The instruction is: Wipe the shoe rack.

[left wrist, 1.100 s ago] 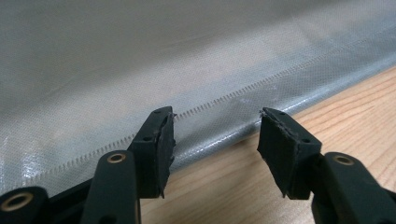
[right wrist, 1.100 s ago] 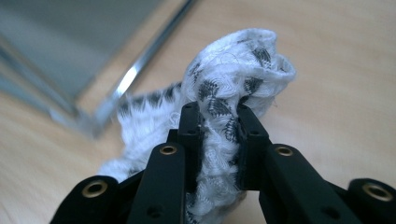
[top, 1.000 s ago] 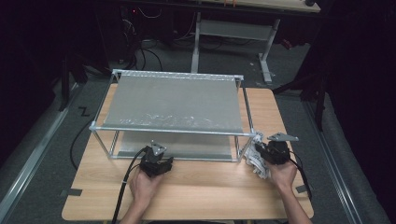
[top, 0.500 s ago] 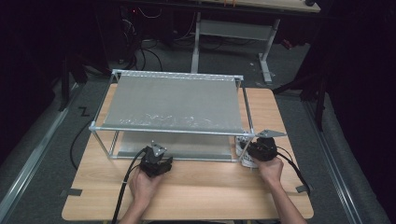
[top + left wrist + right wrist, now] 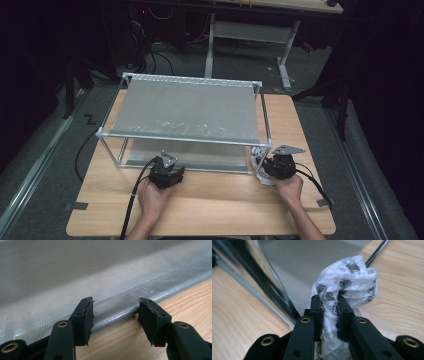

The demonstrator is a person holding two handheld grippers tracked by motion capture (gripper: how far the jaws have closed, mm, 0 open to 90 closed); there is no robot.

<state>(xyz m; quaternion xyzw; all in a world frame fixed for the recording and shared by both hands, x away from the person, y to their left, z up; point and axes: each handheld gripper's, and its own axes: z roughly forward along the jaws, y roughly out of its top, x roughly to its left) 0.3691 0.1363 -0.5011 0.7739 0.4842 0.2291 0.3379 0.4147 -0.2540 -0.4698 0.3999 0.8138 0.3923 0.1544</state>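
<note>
Dark floor and black walls lie all around 1 wooden table point(image 5: 210, 192) in the high view. On it we see 1 metal frame point(image 5: 186, 139) with 2 grey sheets, 1 on top and 1 low down. We count 2 hands and 2 tongs. Our left gripper point(image 5: 167, 168) sits at the near edge of the frame, by the low sheet. Our right gripper point(image 5: 267, 165) is at the frame's near right corner, and the white cloth point(image 5: 258, 162) pokes out beside it there.

Next, the left gripper view. We see the left gripper point(image 5: 115, 310) with its 2 black jaws wide apart and nothing in them. They point at the edge of the low grey sheet point(image 5: 100, 277), which has a line of small stitches and lies on the wood.

Last, the right gripper view. The right gripper point(image 5: 331, 310) pinches the white cloth point(image 5: 352, 280), and its jaws have just been closing on it. The cloth is 1 soft, crumpled bunch, thin and lacy, with small dark leaf shapes on it. It stands up above the jaws, just beside a metal leg point(image 5: 269, 287) of the frame, over the wooden table.
</note>
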